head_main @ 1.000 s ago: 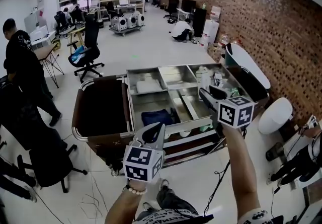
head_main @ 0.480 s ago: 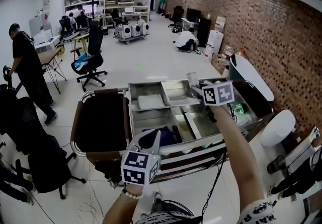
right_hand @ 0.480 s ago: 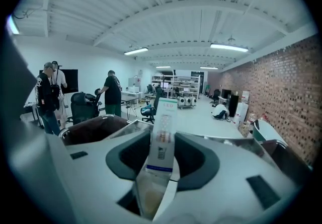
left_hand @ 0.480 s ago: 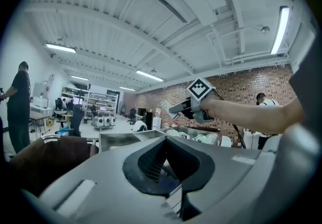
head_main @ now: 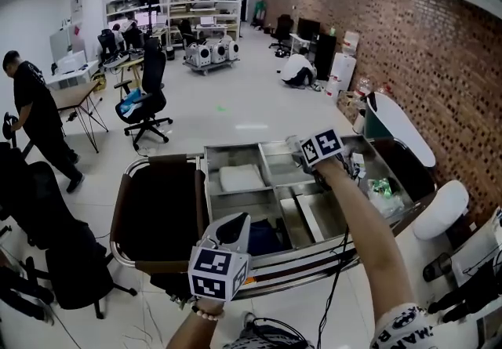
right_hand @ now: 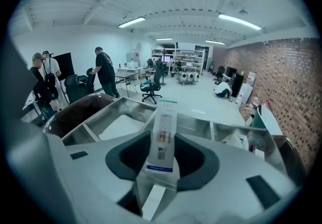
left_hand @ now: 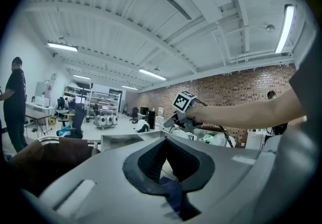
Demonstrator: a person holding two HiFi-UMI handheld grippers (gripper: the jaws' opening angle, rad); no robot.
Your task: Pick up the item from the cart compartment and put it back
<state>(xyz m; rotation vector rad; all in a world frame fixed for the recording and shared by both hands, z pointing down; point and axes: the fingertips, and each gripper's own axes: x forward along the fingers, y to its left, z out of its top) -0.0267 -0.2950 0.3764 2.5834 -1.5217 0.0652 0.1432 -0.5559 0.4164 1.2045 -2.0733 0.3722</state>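
Observation:
My right gripper is shut on a narrow white box printed "LED" with a bulb picture. It hangs over the back row of the steel cart, near the divider between the middle and right compartments. In the right gripper view the box stands upright between the two dark pads and sticks out past them toward the compartments. My left gripper hovers at the cart's front edge, jaws together with nothing held. Its own view looks level across the cart toward the right gripper.
A flat white pack lies in the back left compartment and a dark blue cloth in the front one. A brown bag hangs on the cart's left. Office chairs and a person are at the left, a brick wall at the right.
My right gripper has carried the box from the cart's front right across to the back middle compartments, tipping downward. The left gripper shifted slightly along the front edge. The person at left walked further away.

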